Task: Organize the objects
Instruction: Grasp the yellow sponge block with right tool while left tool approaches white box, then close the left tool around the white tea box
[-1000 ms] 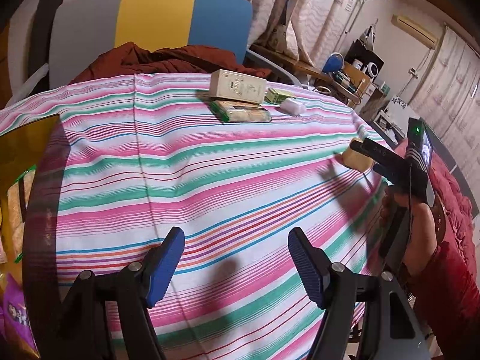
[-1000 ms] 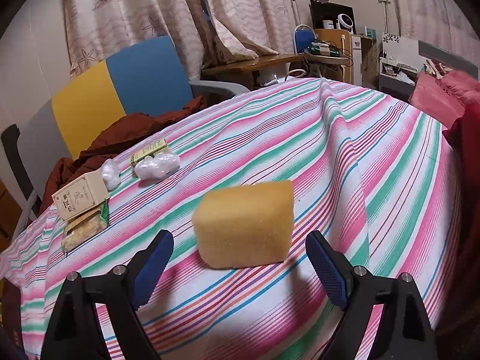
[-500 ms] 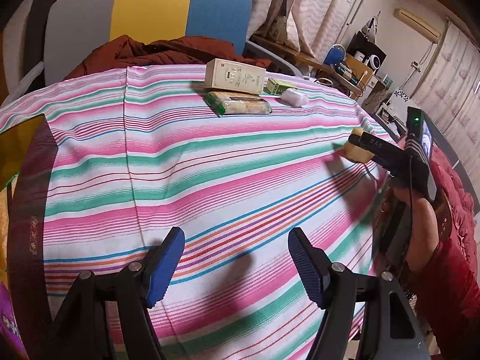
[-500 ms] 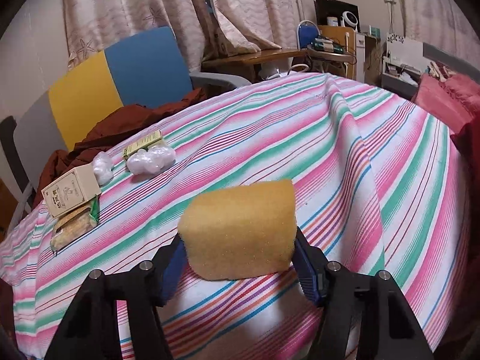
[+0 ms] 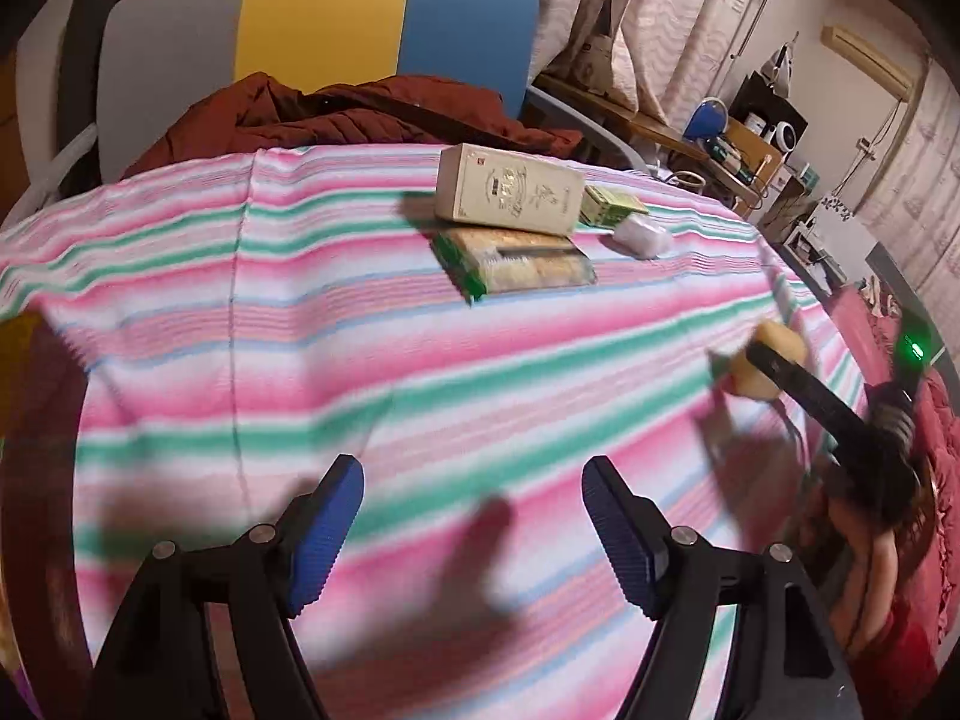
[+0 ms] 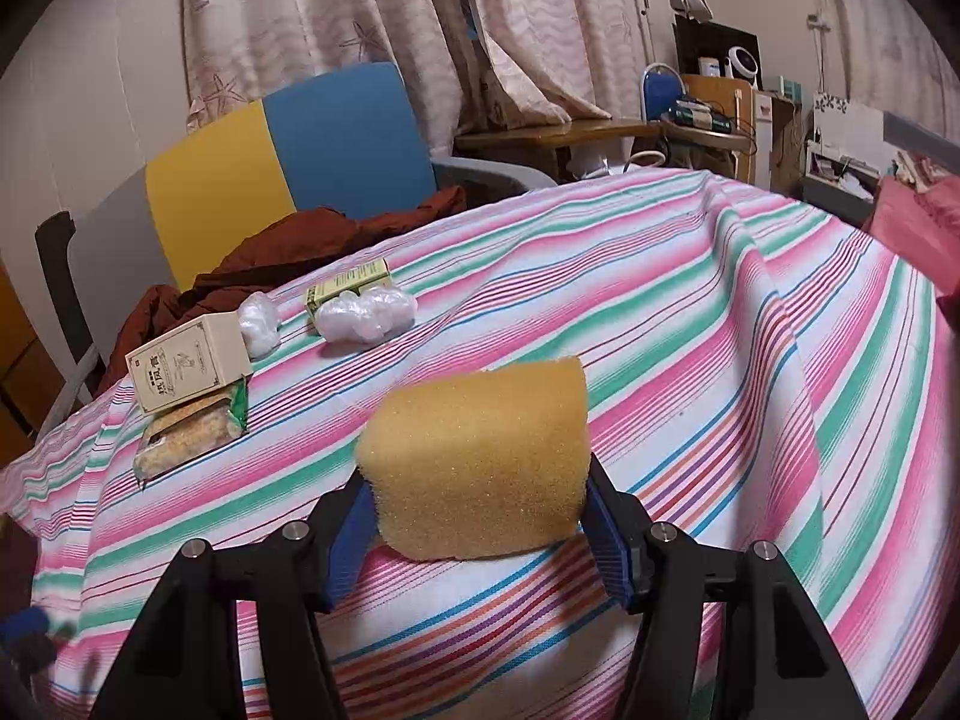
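A yellow sponge [image 6: 480, 456] sits between the blue pads of my right gripper [image 6: 477, 516], which is shut on it just above the striped tablecloth [image 6: 750, 360]. In the left wrist view the same sponge [image 5: 774, 354] shows at the right edge, in the black jaws. My left gripper [image 5: 471, 504] hovers over bare cloth with its jaws opening and nothing between them. At the far side lie a cream box [image 5: 510, 192], a cracker packet [image 5: 516, 264], a small green box [image 5: 609, 204] and a white plastic wad [image 5: 639, 237].
A grey, yellow and blue chair [image 5: 324, 12] with a rust-brown jacket [image 5: 360, 114] stands behind the table. A second white wad [image 6: 258, 324] lies by the cream box [image 6: 186, 366]. Desks and shelves crowd the back right. A dark curved edge [image 5: 36, 480] is at the left.
My right gripper closed on the sponge and raised it a little. My left gripper moved forward toward the boxes, which now look larger and nearer.
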{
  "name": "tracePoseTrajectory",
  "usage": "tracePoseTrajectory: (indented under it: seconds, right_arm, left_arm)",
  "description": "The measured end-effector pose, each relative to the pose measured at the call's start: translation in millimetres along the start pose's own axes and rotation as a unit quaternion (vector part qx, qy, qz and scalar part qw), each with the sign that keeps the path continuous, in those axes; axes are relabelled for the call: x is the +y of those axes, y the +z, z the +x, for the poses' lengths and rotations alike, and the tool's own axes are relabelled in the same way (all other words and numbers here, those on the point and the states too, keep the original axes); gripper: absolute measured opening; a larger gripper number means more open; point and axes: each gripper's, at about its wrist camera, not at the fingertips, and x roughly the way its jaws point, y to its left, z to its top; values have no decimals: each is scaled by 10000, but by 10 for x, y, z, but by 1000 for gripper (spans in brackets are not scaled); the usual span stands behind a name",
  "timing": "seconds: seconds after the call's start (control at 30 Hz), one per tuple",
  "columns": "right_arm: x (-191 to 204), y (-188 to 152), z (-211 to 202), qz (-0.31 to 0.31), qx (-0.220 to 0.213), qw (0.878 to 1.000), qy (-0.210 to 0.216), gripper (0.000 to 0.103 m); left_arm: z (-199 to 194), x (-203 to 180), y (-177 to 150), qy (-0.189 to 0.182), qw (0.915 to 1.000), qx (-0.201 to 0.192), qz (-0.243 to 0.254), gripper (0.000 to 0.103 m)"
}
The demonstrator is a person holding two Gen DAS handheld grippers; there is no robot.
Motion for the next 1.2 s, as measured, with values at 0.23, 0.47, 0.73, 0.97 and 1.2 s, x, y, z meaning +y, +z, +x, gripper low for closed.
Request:
tracePoseTrajectory:
  seconds: [0.23,0.47,0.73,0.97,1.2]
  right_arm:
    - [-58,-29,5,162,-47,9998,92,64]
    - [-68,-42,50,207,-28,9997,129,64]
    - [-100,-59,81,285,10,9994,194,64]
    - [-104,-60,80,303,5,9993,205,64]
    - [-120,-58,86,351,9,9991,240,64]
  left_arm:
    - [331,-66,644,147,9994,-311,30,77]
    - [743,-123,1248,297,9988,-380,52,78]
    - [872,-361,1223,-794,9963,-194,272,77]
    - [713,-743,871,-1158,9885,-173,954,77]
    - [710,-595,1169,-247,9926,-564,1043,79]
